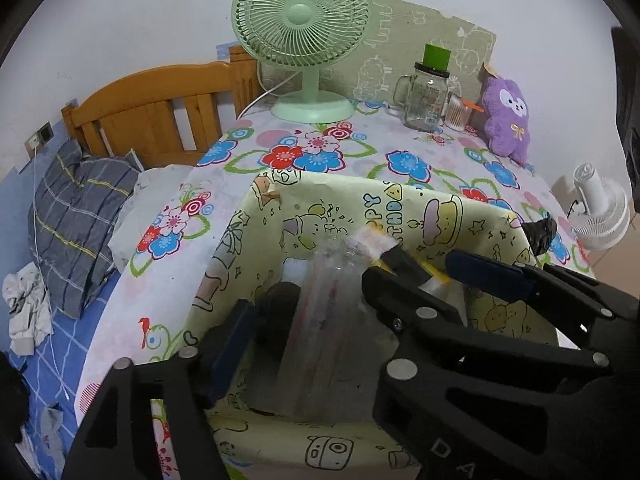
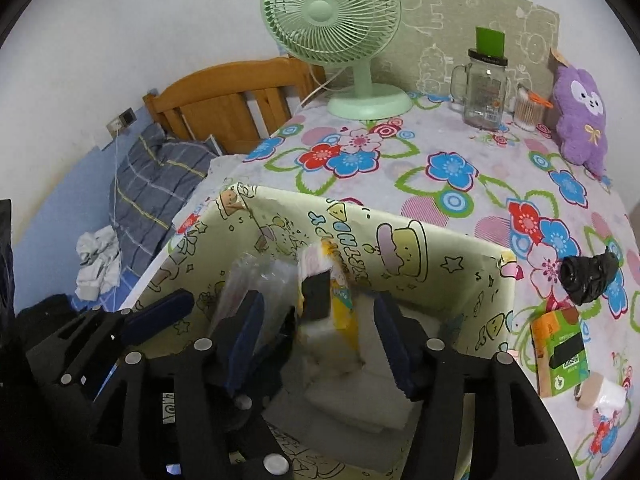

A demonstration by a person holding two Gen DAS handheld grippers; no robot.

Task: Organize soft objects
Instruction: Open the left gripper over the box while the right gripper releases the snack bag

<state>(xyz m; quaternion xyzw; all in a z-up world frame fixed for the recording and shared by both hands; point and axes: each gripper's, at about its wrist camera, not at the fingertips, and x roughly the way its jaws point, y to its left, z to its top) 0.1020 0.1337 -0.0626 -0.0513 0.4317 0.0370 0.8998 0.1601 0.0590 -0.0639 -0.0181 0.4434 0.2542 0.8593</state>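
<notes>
The table (image 2: 460, 148) has a flowery cloth, and on it, right under the tool, sits a yellow box (image 2: 400, 236), with a black bag (image 2: 588, 280) and a green pack (image 2: 560, 350) to its right, and far ahead a green fan (image 2: 360, 92), a glass jar (image 2: 484, 92) and a purple plush toy (image 2: 580, 116).

A home bedroom is showing here: an orange wooden slatted headboard (image 1: 160, 108) and grey plaid pillow (image 1: 76, 216) are sitting beside the flower-patterned tablecloth (image 2: 460, 168).

A green fan (image 1: 301, 20) stands at twelve o'clock on the flowered tablecloth (image 1: 360, 152); a glass jar (image 1: 426, 98) sits at one o'clock, a wooden headboard (image 1: 160, 108) at ten.
</notes>
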